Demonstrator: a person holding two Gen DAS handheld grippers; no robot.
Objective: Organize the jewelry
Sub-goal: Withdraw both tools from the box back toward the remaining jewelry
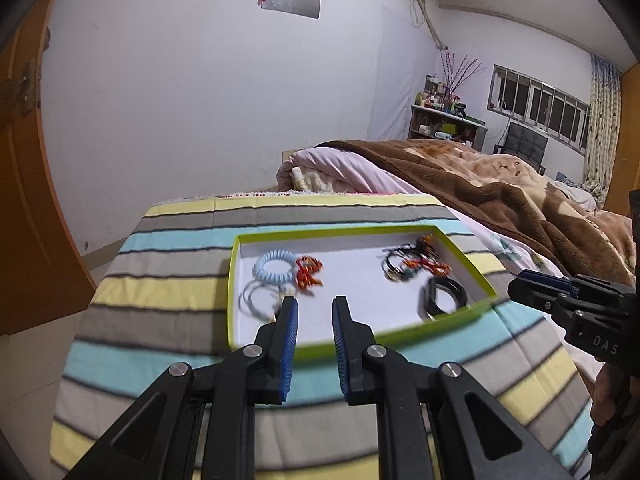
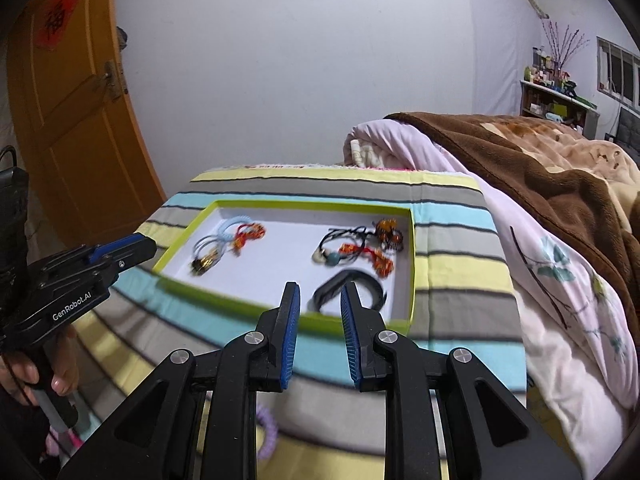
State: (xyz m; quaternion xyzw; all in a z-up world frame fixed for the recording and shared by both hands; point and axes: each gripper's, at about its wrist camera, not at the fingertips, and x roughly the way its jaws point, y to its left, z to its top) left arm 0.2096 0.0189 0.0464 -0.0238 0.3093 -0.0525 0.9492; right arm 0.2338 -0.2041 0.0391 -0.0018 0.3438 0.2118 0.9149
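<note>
A shallow white tray with a green rim (image 1: 464, 256) (image 2: 412, 264) lies on a striped cloth. On its left lie a light-blue coil bracelet (image 1: 274, 268) (image 2: 224, 228), a red knotted charm (image 1: 308, 274) (image 2: 248, 234) and thin rings (image 1: 252, 300). On its right lie a tangle of cord and bead pieces (image 1: 412, 266) (image 2: 356, 248) and a black band (image 1: 446, 296) (image 2: 348, 292). My left gripper (image 1: 314, 304) is open and empty over the tray's near edge; seen from the right wrist (image 2: 124, 250), it looks nearly closed. My right gripper (image 2: 320, 292) is open and empty, just short of the black band.
The striped cloth (image 1: 180, 360) covers a raised surface. A bed with a brown blanket (image 1: 520, 192) and pink quilt (image 2: 560, 280) lies to the right. An orange door (image 2: 72, 120) stands at the left. A purple coil ring (image 2: 266, 436) lies low beneath my right gripper.
</note>
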